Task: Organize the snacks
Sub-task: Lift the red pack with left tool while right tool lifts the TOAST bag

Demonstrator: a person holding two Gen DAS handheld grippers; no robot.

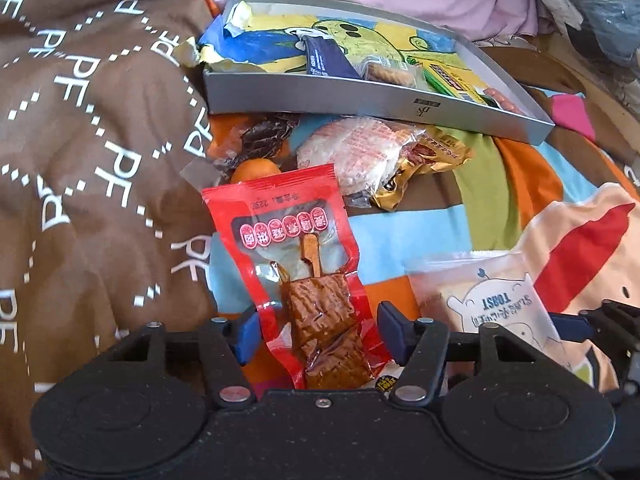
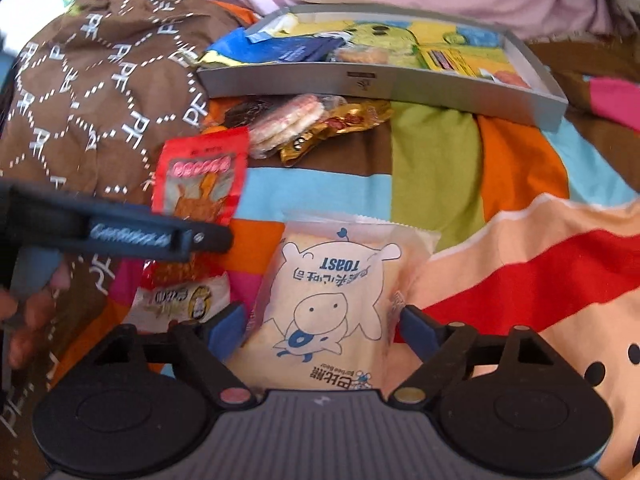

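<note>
My left gripper (image 1: 318,332) is shut on a red packet of brown dried tofu (image 1: 304,264), its blue pads pressing both side edges; the packet sticks forward and up. In the right wrist view the same red packet (image 2: 200,176) shows at left behind the left gripper's dark body. My right gripper (image 2: 322,326) is shut on a pale toast packet (image 2: 332,300) with a cartoon cow, held by its sides. A grey shallow box (image 1: 384,100) lies ahead with a yellow-blue bag, a dark blue bar and biscuits inside.
Loose snacks lie in front of the box: a round pink-white rice cracker pack (image 1: 356,152), a gold wrapper (image 1: 424,164), a dark round snack (image 1: 264,136), a small yellow-white pack (image 2: 184,300). A brown patterned blanket (image 1: 80,140) rises at left; a striped sheet lies underneath.
</note>
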